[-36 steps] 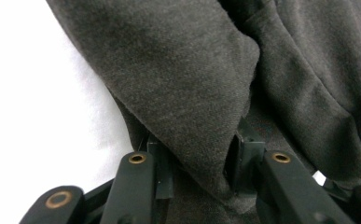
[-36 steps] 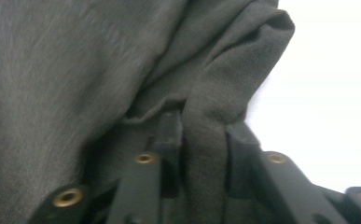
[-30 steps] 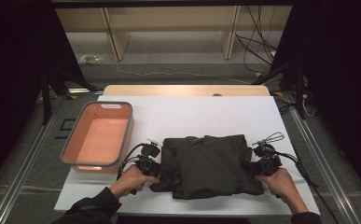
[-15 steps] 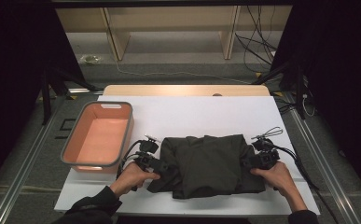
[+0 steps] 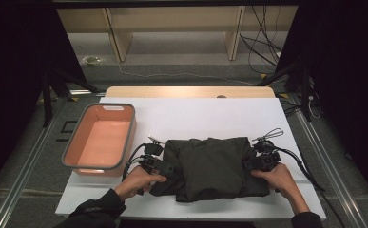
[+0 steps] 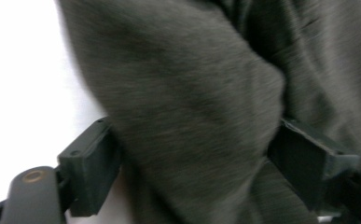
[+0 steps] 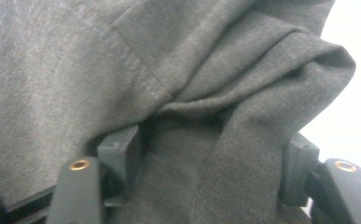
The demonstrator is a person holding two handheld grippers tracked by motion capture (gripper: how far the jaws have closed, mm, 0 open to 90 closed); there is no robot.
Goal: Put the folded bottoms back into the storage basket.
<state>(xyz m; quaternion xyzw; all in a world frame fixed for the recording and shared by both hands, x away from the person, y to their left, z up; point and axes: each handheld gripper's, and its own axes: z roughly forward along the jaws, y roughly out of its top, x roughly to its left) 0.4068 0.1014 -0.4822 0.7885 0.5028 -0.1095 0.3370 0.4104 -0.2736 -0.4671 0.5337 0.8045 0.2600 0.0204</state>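
A dark grey garment (image 5: pixel 210 166) lies folded on the white table top (image 5: pixel 196 114), near the front edge. My left gripper (image 5: pixel 168 169) is at its left edge, and a thick fold of the cloth (image 6: pixel 192 116) bulges between its wide jaws. Those jaws have just opened wide and eased back slightly. My right gripper (image 5: pixel 251 164) is at the garment's right edge with a bunched fold (image 7: pixel 215 140) between its jaws. They opened and have been closing again around the fold. I see no firm pinch from either gripper.
An orange bin with a grey rim (image 5: pixel 130 137) stands empty on the left of the table. Cables (image 5: pixel 295 161) trail from the right gripper across the table. Wooden furniture legs and wires lie on the floor beyond the far edge.
Both grippers' jaws have spread from a tighter hold on the garment's edges. The right gripper has shifted slightly inward toward the garment. The left hand has stayed in place.
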